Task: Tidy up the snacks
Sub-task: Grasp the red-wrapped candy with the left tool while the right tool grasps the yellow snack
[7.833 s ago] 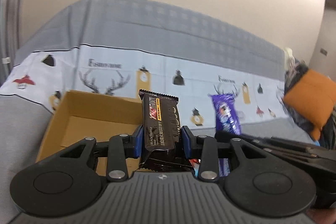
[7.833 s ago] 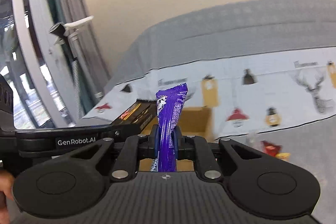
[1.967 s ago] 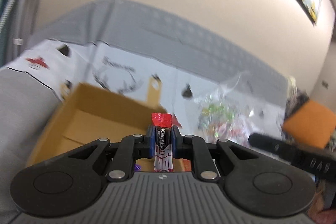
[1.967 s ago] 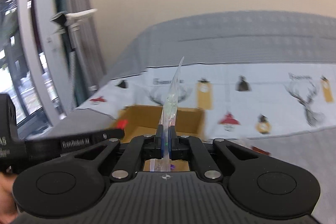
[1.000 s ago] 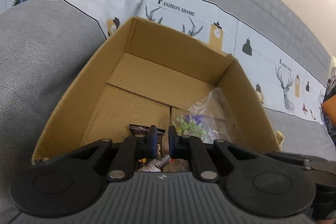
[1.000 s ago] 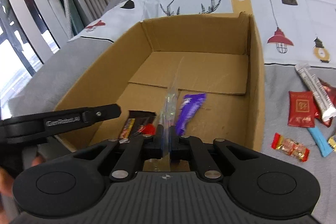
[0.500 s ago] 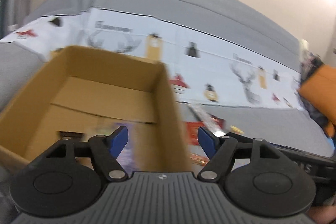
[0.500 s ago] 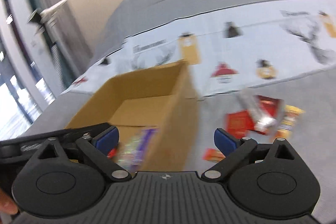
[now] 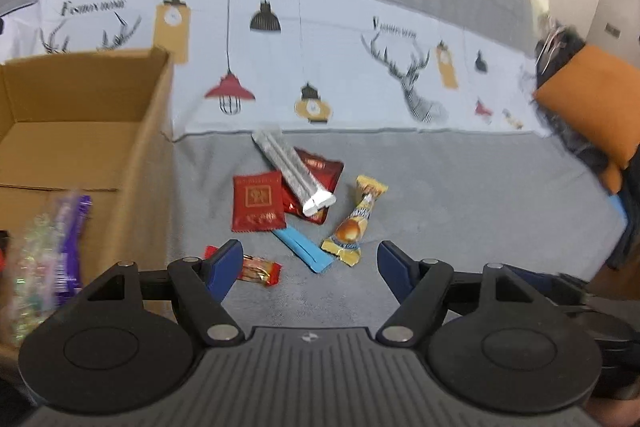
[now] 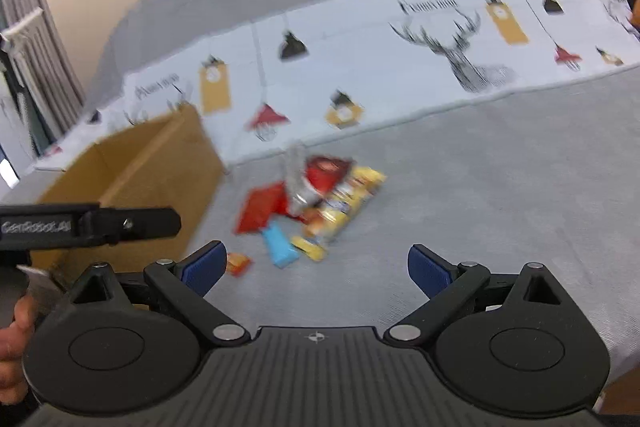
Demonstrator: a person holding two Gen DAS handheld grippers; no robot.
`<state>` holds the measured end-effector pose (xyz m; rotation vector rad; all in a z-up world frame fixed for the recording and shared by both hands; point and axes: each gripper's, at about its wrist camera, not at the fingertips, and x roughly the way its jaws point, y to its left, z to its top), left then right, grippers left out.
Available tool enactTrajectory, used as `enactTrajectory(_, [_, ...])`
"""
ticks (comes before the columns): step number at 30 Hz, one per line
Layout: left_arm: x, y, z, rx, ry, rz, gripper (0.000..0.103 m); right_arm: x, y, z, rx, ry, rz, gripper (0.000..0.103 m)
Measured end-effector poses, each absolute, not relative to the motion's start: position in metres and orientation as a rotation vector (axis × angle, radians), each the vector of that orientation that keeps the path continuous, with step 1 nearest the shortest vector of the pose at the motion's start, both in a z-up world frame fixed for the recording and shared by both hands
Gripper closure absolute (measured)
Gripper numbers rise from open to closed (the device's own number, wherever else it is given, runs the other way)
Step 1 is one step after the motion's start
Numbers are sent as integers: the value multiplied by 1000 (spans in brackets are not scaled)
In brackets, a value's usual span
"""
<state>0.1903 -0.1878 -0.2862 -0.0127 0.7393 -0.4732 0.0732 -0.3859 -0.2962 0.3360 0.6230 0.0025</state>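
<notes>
A pile of snacks lies on the grey sofa seat: a red packet [image 9: 258, 202], a silver stick pack [image 9: 290, 169], a yellow wrapped snack [image 9: 358, 217], a blue stick [image 9: 302, 251] and a small red candy [image 9: 256, 269]. The pile also shows blurred in the right wrist view [image 10: 308, 203]. An open cardboard box [image 9: 148, 131] stands to the left, with a purple bar [image 9: 70, 235] and a clear bag [image 9: 28, 267] inside. My left gripper [image 9: 310, 261] is open and empty above the pile. My right gripper [image 10: 316, 265] is open and empty, right of the box [image 10: 160, 163].
The sofa back carries a white cover printed with deer and lamps [image 9: 360, 67]. An orange cushion [image 9: 592, 99] sits at the far right. The left gripper's body [image 10: 88, 223] reaches in at the left of the right wrist view. Bare grey seat [image 10: 500, 187] lies right of the pile.
Both grippers released their snacks into the box, opened, and swung right from the box to face the snack pile on the seat.
</notes>
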Motion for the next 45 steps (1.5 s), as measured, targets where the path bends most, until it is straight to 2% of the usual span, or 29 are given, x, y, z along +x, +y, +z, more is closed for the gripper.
enactTrajectory(6, [223, -207, -336, 35, 843, -336, 24, 78, -409, -304, 407, 647, -24, 7])
enactTrajectory(11, [246, -203, -363, 9, 925, -279, 25, 109, -410, -314, 444, 669, 12, 13])
enactTrajectory(12, [251, -200, -366, -8, 925, -266, 25, 115, -409, -315, 443, 677, 22, 16])
enactTrajectory(14, [258, -198, -366, -22, 905, -239, 25, 131, -405, -318, 446, 694, 53, 27])
enactTrajectory(15, [262, -198, -366, -37, 905, -232, 25, 140, -404, -320, 455, 700, 75, 38])
enactTrajectory(19, [278, -202, -367, -69, 886, -200, 25, 172, -395, -324, 391, 718, 117, 38])
enactTrajectory(21, [281, -203, -367, -72, 864, -210, 31, 186, -393, -329, 368, 730, 118, 38])
enactTrajectory(24, [280, -203, -368, -37, 834, -248, 58, 201, -394, -346, 356, 776, 84, 38])
enactTrajectory(25, [279, -204, -368, -17, 829, -261, 70, 204, -396, -351, 372, 787, 78, 37])
enactTrajectory(29, [270, -204, -364, -48, 857, -363, 78, 207, -398, -357, 411, 785, 96, 37])
enactTrajectory(30, [267, -205, -362, -41, 853, -380, 79, 208, -397, -356, 409, 781, 101, 38])
enactTrajectory(32, [261, -210, -360, 14, 828, -393, 80, 211, -396, -357, 407, 787, 100, 48])
enactTrajectory(33, [260, -211, -361, 26, 826, -390, 80, 211, -396, -358, 396, 794, 89, 62])
enactTrajectory(34, [260, -210, -362, 25, 834, -391, 79, 211, -395, -358, 388, 798, 82, 72])
enactTrajectory(35, [261, -209, -362, 21, 855, -396, 78, 209, -396, -357, 389, 802, 75, 75])
enactTrajectory(38, [261, -205, -359, 25, 896, -384, 72, 199, -398, -347, 330, 801, 36, 76])
enactTrajectory(45, [249, -203, -361, 87, 926, -428, 71, 158, -405, -337, 304, 869, 66, 75])
